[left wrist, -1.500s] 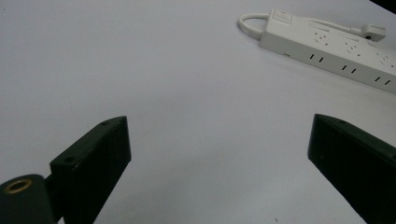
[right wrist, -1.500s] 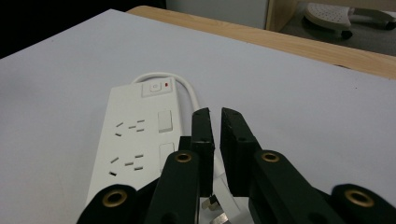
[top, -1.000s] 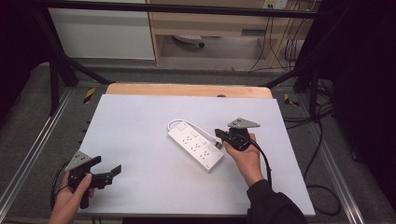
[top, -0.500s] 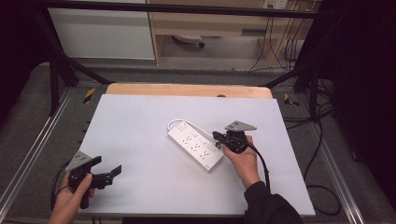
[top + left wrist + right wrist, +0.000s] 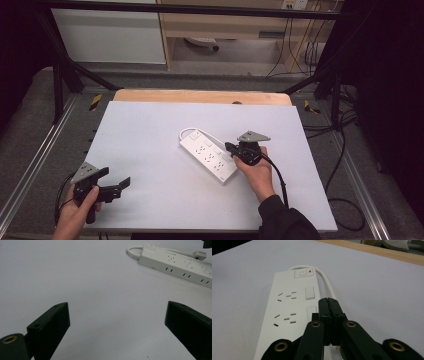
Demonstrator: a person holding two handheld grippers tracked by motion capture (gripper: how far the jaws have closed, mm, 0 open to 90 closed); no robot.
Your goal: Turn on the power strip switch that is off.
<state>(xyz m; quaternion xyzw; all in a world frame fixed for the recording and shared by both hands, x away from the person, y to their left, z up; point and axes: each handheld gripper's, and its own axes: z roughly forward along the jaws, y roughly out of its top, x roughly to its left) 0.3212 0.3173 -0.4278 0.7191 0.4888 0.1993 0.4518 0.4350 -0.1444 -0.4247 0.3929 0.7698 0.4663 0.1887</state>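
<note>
Right gripper fingers closed over power strip, lying diagonally, switch end away.

White power strip, black tools

Power strip: white plastic, smooth, slight satin sheen; cord of the same white, smooth, probably rubbery sheathing. Table cover: pale grey, matt, even, without visible grain. Table edge at the far side: light wood, smooth finish. Right gripper: black plastic, matt, with brass-coloured metal inserts; top plate grey, matt. Left gripper: same matt black, faintly textured. Sleeve: dark cloth. Floor: grey, rough, carpet-like.
</note>
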